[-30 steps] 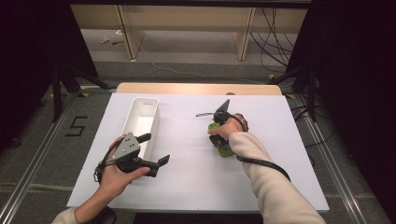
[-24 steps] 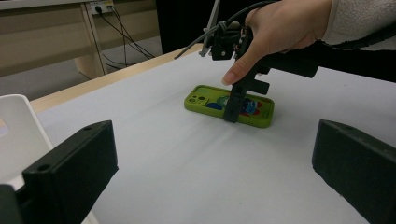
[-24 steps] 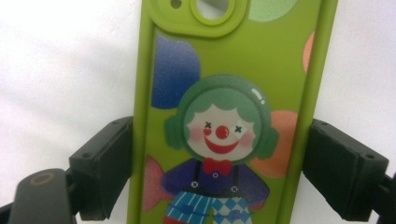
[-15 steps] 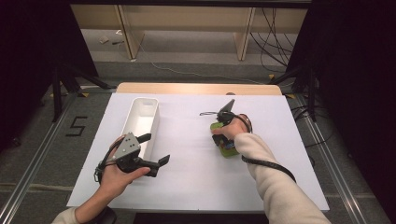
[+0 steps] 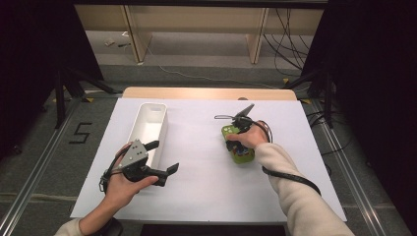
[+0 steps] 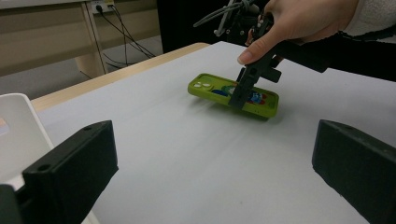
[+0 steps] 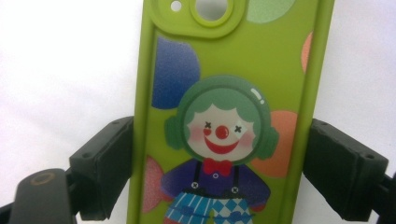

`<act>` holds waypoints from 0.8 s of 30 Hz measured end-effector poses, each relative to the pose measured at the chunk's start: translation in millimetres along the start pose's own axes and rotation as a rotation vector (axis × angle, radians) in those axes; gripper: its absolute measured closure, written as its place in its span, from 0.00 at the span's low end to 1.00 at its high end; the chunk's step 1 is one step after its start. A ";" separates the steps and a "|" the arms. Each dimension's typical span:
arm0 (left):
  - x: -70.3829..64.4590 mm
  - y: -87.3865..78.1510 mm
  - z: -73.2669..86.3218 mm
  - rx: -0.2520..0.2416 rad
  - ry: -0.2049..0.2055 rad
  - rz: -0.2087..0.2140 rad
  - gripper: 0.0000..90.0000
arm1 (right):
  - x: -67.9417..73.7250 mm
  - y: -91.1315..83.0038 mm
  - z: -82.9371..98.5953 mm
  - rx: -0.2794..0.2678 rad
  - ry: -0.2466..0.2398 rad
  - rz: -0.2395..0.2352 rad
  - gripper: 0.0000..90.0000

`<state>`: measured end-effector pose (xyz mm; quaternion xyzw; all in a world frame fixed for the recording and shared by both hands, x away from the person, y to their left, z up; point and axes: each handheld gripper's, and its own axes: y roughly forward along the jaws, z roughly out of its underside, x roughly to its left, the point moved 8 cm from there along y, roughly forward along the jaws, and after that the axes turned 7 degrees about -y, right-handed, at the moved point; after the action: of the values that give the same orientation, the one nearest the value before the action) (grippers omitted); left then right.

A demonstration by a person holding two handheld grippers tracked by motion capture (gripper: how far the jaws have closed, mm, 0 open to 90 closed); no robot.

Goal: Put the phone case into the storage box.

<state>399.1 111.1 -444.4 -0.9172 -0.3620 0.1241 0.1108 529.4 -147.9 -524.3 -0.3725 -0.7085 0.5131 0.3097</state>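
Now the right claw has come down with its jaws astride the green phone case, not yet clenched, so a grasp seems near, while the left claw at 7 o'clock on the counter hangs released.

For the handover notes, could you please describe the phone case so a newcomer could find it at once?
On the white table, look right of the long white bin, under the right claw. The phone case lies flat there, lime green with a cartoon clown, the only colourful thing.
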 end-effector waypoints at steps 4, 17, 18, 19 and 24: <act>-0.1 0.1 0.0 0.000 0.001 -0.001 0.00 | 2.4 -5.9 -0.7 -0.044 -0.012 -0.010 0.18; -0.1 0.2 0.2 0.002 0.003 -0.001 0.00 | 7.3 -20.5 1.1 -0.179 -0.086 -0.035 0.18; 0.0 0.3 0.2 0.001 0.002 -0.002 0.00 | 8.3 -21.7 1.6 -0.186 -0.082 -0.040 0.18; 0.0 0.3 0.2 0.002 0.001 -0.002 0.00 | 7.8 -22.4 1.8 -0.199 -0.096 -0.040 0.18; 0.0 -0.1 -0.4 -0.002 0.001 -0.002 0.00 | 7.0 -25.3 5.7 -0.217 -0.124 -0.043 0.17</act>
<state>399.1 111.1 -444.0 -0.9169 -0.3632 0.1232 0.1104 515.6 -149.7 -501.2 -0.3561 -0.7856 0.4484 0.2342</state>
